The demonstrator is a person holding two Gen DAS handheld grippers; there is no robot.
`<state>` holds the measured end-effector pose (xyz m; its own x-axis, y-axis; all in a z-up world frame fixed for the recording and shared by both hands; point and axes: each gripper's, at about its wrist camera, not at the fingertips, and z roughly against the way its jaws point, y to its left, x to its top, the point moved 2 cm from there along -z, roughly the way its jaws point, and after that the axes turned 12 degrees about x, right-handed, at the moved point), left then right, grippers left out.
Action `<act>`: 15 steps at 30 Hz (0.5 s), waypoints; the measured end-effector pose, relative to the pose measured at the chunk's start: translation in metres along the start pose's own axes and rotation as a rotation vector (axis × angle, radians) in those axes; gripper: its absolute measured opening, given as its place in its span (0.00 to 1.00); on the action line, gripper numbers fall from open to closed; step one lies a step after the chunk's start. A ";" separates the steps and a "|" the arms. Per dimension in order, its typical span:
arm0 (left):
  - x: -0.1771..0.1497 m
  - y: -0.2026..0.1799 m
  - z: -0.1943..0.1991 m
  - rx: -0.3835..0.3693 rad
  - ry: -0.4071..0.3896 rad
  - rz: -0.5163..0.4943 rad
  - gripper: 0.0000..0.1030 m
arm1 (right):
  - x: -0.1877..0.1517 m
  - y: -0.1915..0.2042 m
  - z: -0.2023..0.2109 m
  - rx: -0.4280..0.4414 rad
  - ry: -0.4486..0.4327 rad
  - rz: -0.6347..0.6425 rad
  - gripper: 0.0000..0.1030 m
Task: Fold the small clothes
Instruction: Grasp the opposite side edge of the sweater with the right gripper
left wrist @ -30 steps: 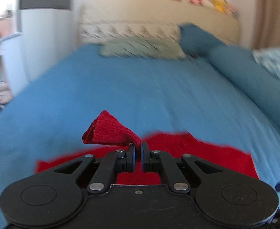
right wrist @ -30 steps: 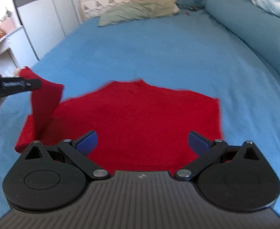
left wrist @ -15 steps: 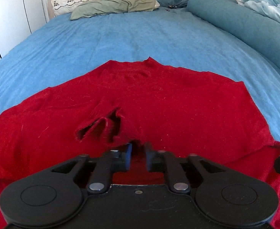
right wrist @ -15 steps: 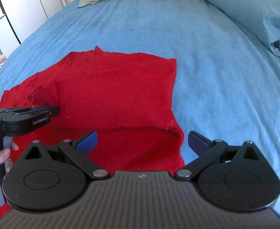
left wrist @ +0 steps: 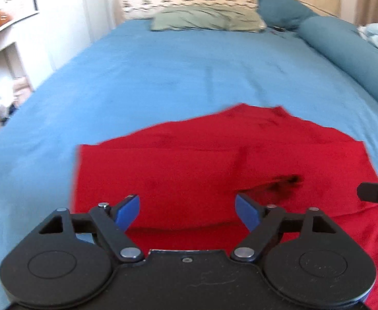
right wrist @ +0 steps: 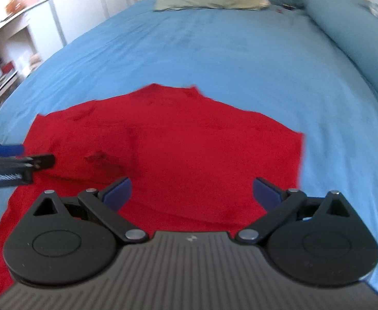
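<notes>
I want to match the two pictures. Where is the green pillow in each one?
Left wrist view: the green pillow lies at the top middle, at the head of the bed.
Right wrist view: the green pillow lies at the very top middle, partly blurred.
Shared landmark: the red garment lies spread on the bed, just ahead of the open fingers in both views.

Red knit top (right wrist: 189, 149) in front of me, flat on the blue bed (right wrist: 240, 51), sleeves folded in, neckline on the far edge.
</notes>
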<state>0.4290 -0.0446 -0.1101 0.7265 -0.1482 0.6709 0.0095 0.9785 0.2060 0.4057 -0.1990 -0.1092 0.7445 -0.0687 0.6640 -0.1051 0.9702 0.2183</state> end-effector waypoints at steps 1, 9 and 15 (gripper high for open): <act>-0.001 0.009 -0.002 0.016 0.002 0.002 0.83 | 0.002 0.009 -0.010 0.012 0.006 0.022 1.00; -0.021 0.062 -0.032 0.106 0.067 0.073 0.83 | 0.002 0.064 -0.092 0.037 0.067 0.208 0.78; -0.031 0.075 -0.034 0.127 0.102 0.093 0.82 | 0.012 0.067 -0.110 0.020 0.035 0.233 0.31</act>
<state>0.4304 0.0387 -0.1398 0.7865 -0.0363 0.6166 -0.1429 0.9605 0.2389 0.4798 -0.1091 -0.1655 0.7214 0.1646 0.6727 -0.2895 0.9541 0.0769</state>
